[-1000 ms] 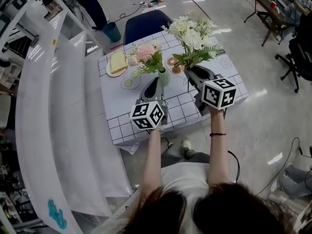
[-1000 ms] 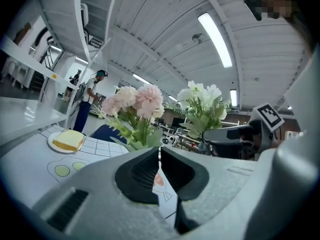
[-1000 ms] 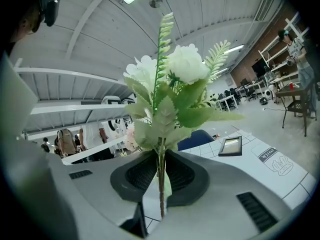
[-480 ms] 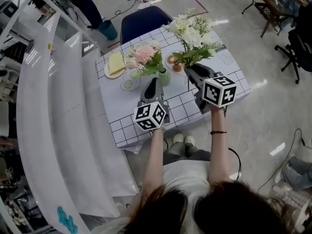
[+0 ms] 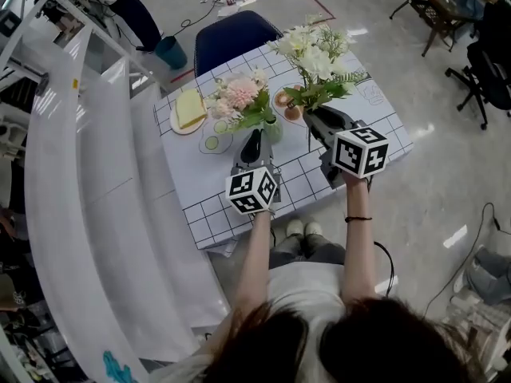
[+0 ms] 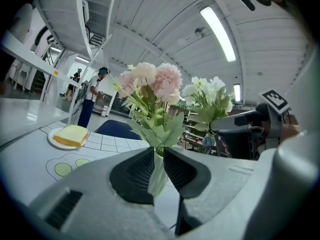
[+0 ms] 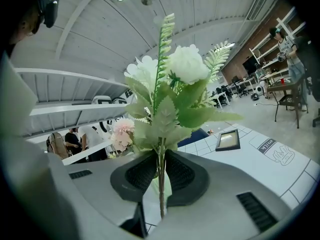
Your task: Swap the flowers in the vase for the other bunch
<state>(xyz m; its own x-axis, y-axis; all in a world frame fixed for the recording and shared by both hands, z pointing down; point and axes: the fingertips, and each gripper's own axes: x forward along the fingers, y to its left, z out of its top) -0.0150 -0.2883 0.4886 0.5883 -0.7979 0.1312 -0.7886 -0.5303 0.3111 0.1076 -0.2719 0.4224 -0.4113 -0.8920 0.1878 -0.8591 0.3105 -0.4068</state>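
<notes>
A pink flower bunch [image 5: 238, 94] [image 6: 152, 84] stands in a small pale green vase [image 5: 273, 128] [image 6: 158, 171] on the checked table. My left gripper [image 5: 255, 136] [image 6: 158, 156] sits right at the vase. Its jaws are opening, with a narrow gap through which the vase shows, and the pads press on nothing. My right gripper [image 5: 313, 118] [image 7: 161, 166] is shut on the stems of a white flower bunch [image 5: 315, 58] [image 7: 175, 74], held upright above the table to the right of the vase.
On the table [image 5: 375, 110] lie a plate with a yellow slab [image 5: 190, 108] [image 6: 70, 135], a plate with brown bits [image 5: 286, 106] and a small frame [image 7: 228, 140]. A blue chair [image 5: 235, 38] stands behind. A white rack [image 5: 80, 174] runs along the left.
The left gripper has sunk slightly by the vase; the pink bunch stays in the vase. The right gripper with the white bunch has kept still.
</notes>
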